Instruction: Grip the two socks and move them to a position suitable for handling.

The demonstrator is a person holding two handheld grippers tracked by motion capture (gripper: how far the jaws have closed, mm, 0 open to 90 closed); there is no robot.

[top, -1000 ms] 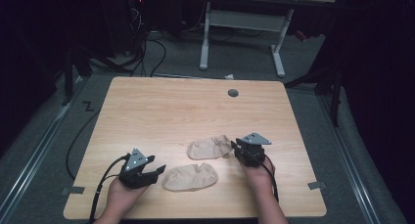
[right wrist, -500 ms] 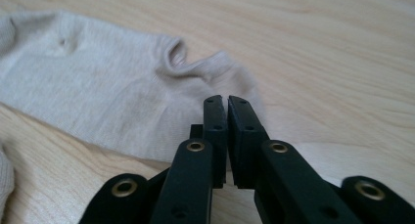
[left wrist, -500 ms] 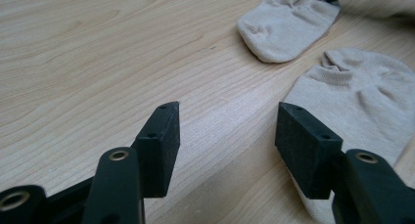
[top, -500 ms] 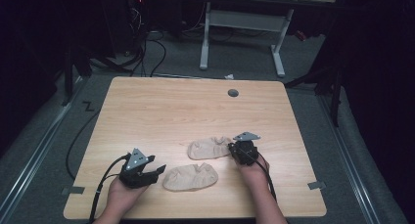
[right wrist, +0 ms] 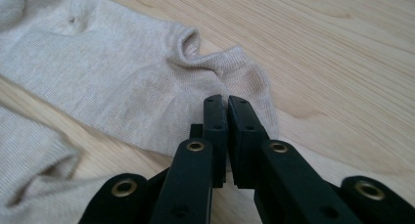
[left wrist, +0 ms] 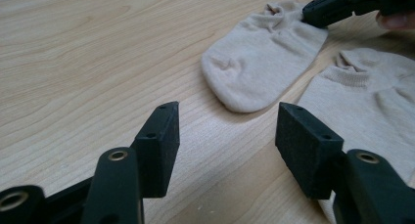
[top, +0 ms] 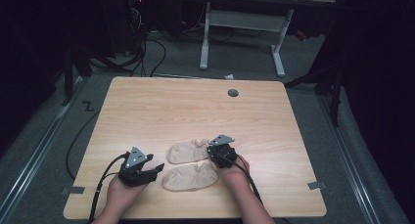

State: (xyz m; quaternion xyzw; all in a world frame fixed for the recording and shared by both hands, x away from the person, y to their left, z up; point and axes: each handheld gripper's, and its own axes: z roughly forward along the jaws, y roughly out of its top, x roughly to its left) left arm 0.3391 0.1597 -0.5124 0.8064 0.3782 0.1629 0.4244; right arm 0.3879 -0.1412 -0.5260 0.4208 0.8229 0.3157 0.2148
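The left gripper (top: pixel 157 169) is held low at the table's (top: pixel 161 106) near left, its jaws spread wide with bare wood between them; nothing is gripped. Just to its right lies the near sock (top: pixel 191 176), flat on the table. Beyond it, and a little to the right, the far sock (top: pixel 188 151) is laid out (both are beige and ankle-cut), the two lying close together, though whether they touch cannot be told from above. At the far sock's right end the right gripper (top: pixel 211 151) is set down on the cuff. Its jaws have just been closing and are seen pressed nearly together in the right gripper view (right wrist: pixel 227 117); cloth seems to be pinched between the tips, but the contact itself is hidden.
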